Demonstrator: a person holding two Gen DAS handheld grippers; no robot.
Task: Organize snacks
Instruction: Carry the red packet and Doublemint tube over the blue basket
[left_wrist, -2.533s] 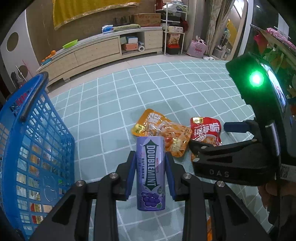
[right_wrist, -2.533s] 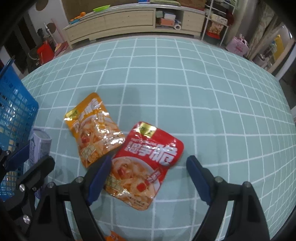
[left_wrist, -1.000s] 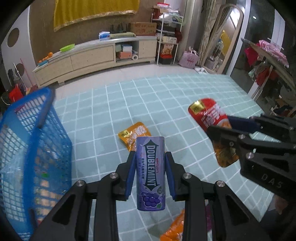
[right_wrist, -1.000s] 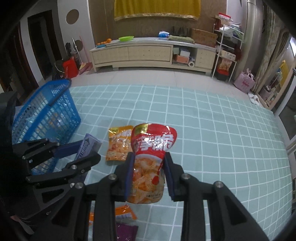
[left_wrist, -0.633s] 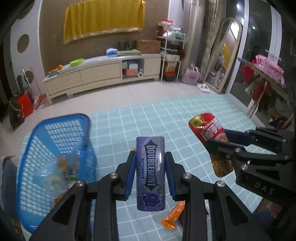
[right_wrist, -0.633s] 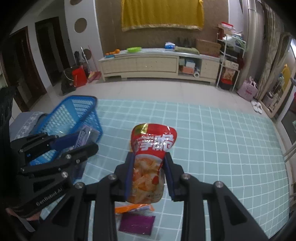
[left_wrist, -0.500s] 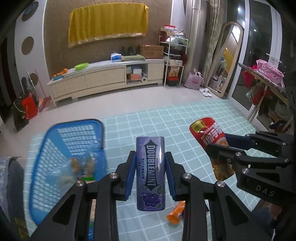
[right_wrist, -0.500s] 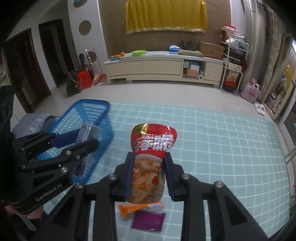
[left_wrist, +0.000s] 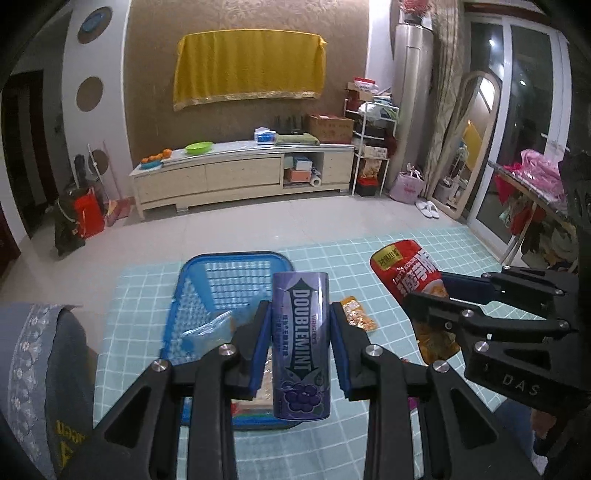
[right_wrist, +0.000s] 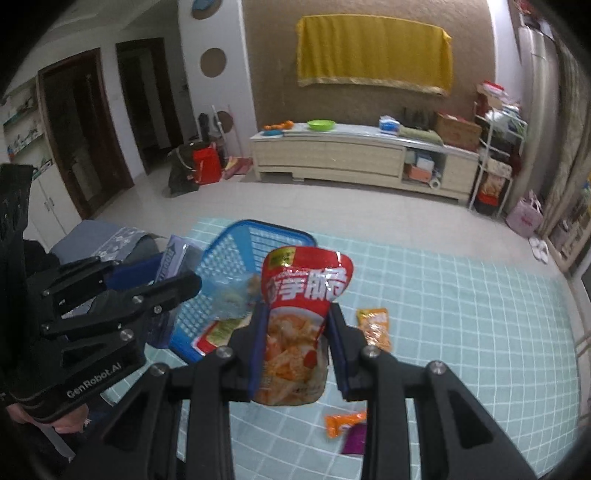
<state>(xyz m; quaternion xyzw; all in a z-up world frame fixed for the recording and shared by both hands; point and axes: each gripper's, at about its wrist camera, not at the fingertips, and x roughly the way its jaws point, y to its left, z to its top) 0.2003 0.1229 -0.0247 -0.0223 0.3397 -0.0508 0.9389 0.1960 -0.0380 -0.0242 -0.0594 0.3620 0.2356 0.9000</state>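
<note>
The left hand-held gripper (left_wrist: 300, 345) squeezes a purple gum can (left_wrist: 300, 343) between its two blue pads. The can lies long-ways along the fingers, with its top pointing away from the hand-held gripper and its grape end near the hand. Held by its sides like that, it should not roll out.

The right hand-held gripper (right_wrist: 295, 347) pinches a red snack bag (right_wrist: 297, 314) around its lower half. The bag stands tall, with its red top up past the fingertips and its see-through bottom hanging below the pads. The bag is soft, so a pinch across the middle keeps it from flopping.

Both snacks are up in the air. A blue basket (left_wrist: 192, 280) sits on the floor mat (left_wrist: 388, 435) just past the left fingertips and below them. It already has some bags inside. I think both snacks are meant to drop in there.

An orange bag (right_wrist: 375, 326) lies on the mat to the right of the right hand-held gripper. A small orange pack (right_wrist: 343, 422) and a purple pack (right_wrist: 354, 441) lie under it. They are not in the basket yet.
</note>
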